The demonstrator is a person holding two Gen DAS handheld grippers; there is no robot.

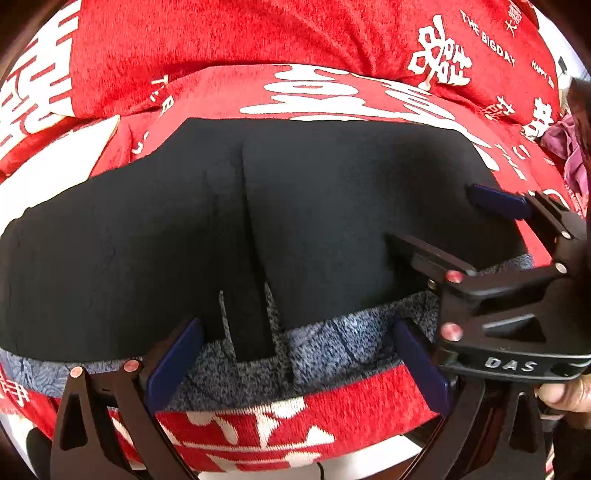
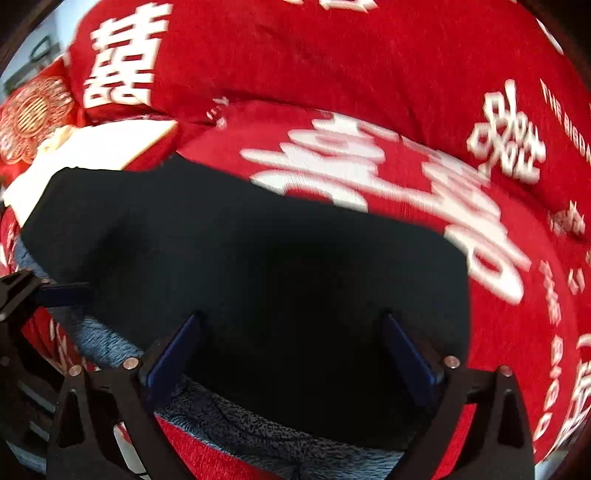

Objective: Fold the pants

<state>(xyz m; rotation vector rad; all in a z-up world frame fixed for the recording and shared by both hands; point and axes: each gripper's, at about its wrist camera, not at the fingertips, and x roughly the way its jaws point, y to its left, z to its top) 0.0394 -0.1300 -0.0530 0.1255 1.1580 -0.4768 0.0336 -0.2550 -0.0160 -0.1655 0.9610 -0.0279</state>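
Black pants [image 1: 147,240] lie spread flat on a red bedspread [image 1: 332,406], with a crease running down their middle. Their grey-blue fleecy lining [image 1: 332,347] shows along the near edge. My left gripper [image 1: 297,365] stands open over that near edge, its blue pads [image 1: 173,365] wide apart and the cloth lying loose between them. My right gripper [image 1: 434,216] comes in from the right, open, over the pants' right end. In the right wrist view the right gripper [image 2: 291,336] is open above the black pants [image 2: 258,240], and a finger of the left gripper [image 2: 59,291] shows at the left edge.
A thick red quilt with white characters [image 1: 258,33] is heaped behind the pants. A white sheet [image 2: 103,147] lies at the far left, beside a red and gold round ornament [image 2: 33,114]. Purple cloth [image 1: 569,147] sits at the right. A thumb [image 1: 565,395] holds the right gripper.
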